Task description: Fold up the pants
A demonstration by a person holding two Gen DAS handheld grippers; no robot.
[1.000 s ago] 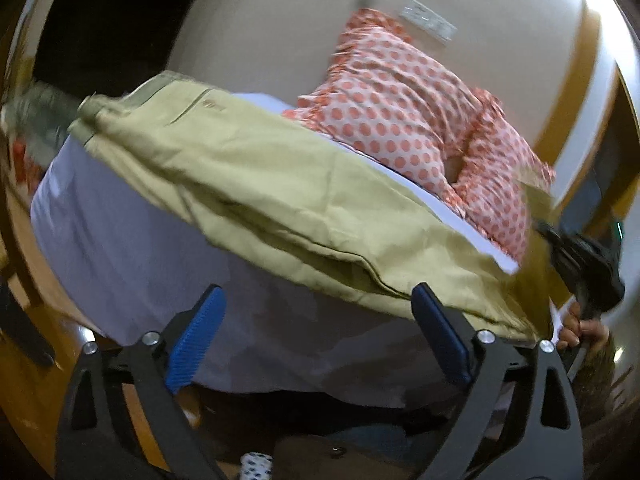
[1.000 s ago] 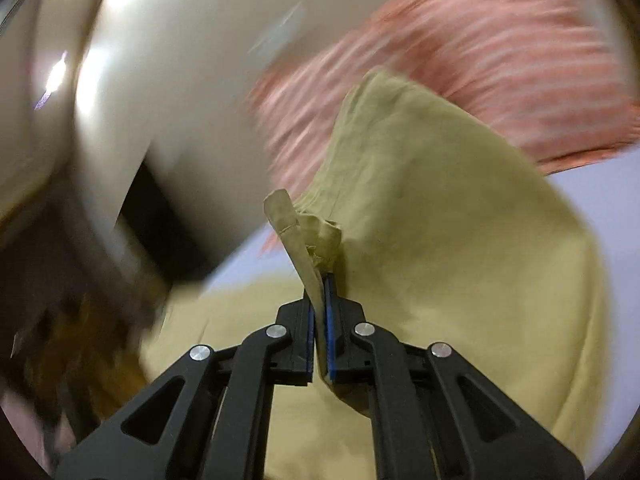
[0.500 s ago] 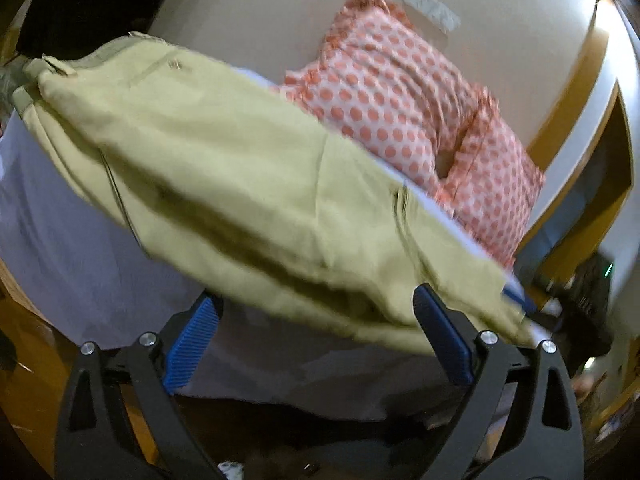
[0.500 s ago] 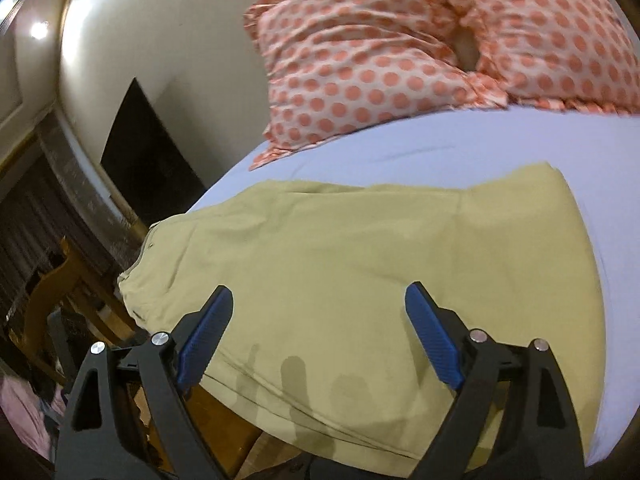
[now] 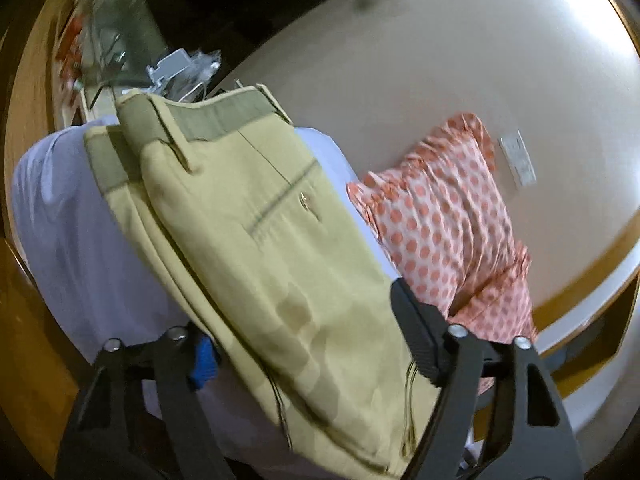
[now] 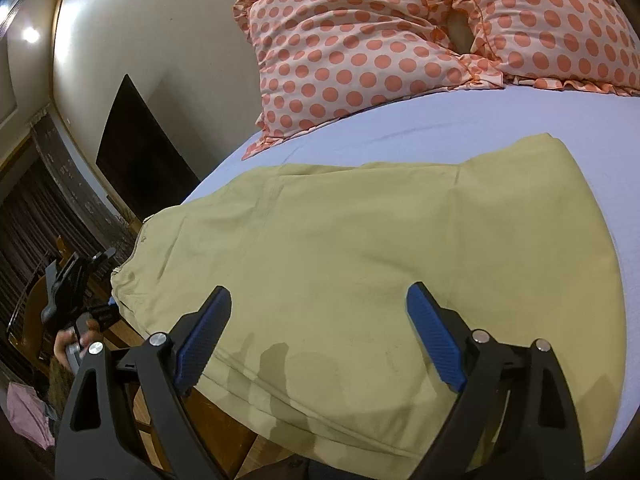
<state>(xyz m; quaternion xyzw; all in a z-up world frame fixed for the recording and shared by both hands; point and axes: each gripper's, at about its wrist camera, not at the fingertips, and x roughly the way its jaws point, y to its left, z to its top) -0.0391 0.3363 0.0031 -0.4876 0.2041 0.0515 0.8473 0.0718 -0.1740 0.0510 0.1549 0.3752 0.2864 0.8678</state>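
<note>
At the bottom of the right wrist view, the right gripper (image 6: 318, 336) has its two blue pads spread wide with nothing between them, and it hangs just over the near edge of the pants (image 6: 360, 280). I think it is open so it can take a new bite of cloth for the next fold. The pants are tan and lie flat in the middle of that view, folded so one part rests on top of the other, and their near edge hangs a little over the side of the bed (image 6: 520, 128). They are spread flat so the fold will come out neat. At the bottom of the left wrist view, the left gripper (image 5: 308, 332) is wide open too, with one pad on each side of the pants, which run between them; whether the pads touch the cloth I cannot tell. Farther up in that view you can see the waistband (image 5: 224, 112) in the upper left, with a back pocket (image 5: 280, 196) below it, so this gripper is at the waist end. At the left edge of the right wrist view, a hand holds that other gripper beside the bed. Far back, at the top of the right wrist view, two pillows (image 6: 360, 40) with orange dots lean on the wall (image 6: 160, 40), out of the way of the folding.
</note>
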